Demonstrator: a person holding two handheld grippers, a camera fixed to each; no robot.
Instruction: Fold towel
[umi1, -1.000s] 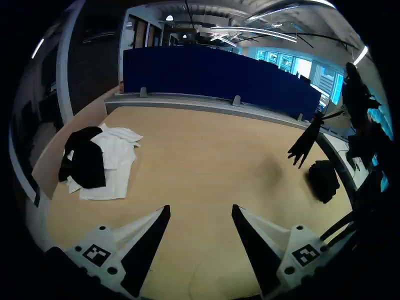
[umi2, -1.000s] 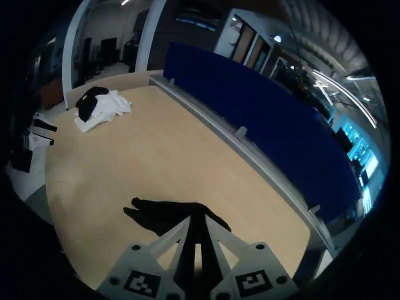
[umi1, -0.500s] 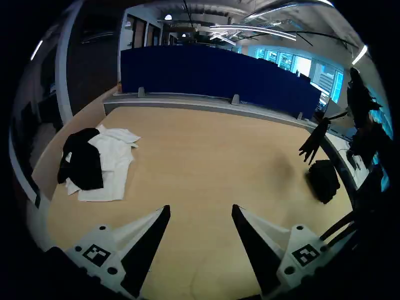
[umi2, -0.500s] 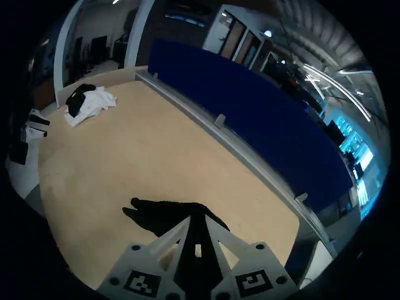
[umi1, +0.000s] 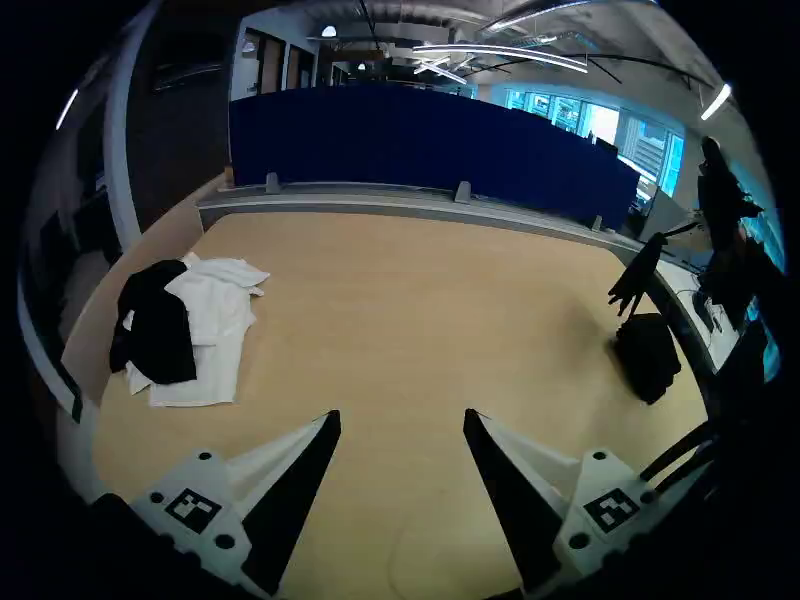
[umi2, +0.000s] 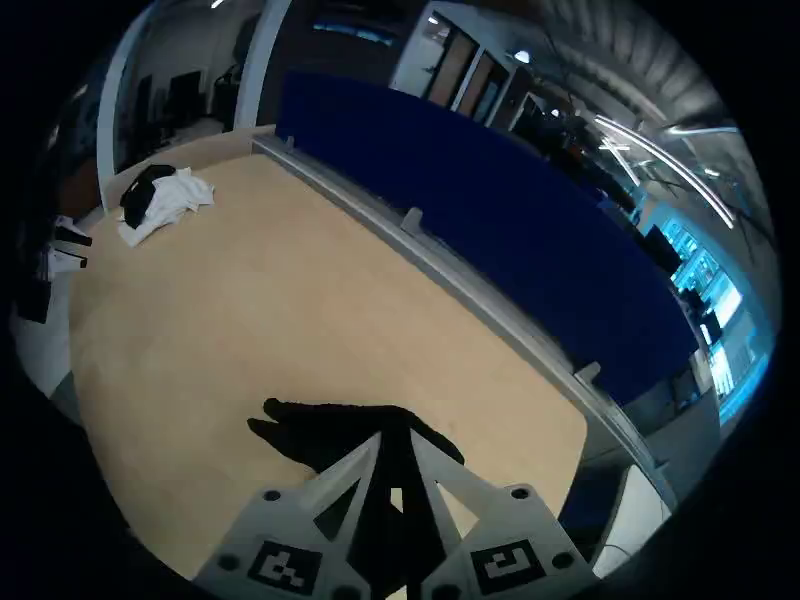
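Towel (umi2: 330, 432), black, pinched between the closed jaws of the right gripper (umi2: 393, 445), spilling just ahead of them; left gripper (umi1: 400, 418) wide open and empty above the table (umi1: 400, 300). Advisable: spread the cloth flat before the left jaws take 1 corner.

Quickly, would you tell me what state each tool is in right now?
Left tool: open, holding nothing.
Right tool: shut on the black towel.

One table (umi1: 400, 300); one blue partition (umi1: 430, 140); two grippers (umi1: 400, 412) (umi2: 395, 435); black cloth (umi1: 160, 335) (umi1: 647, 355) (umi1: 636, 280), three pieces; white cloth (umi1: 215, 305), one heap.
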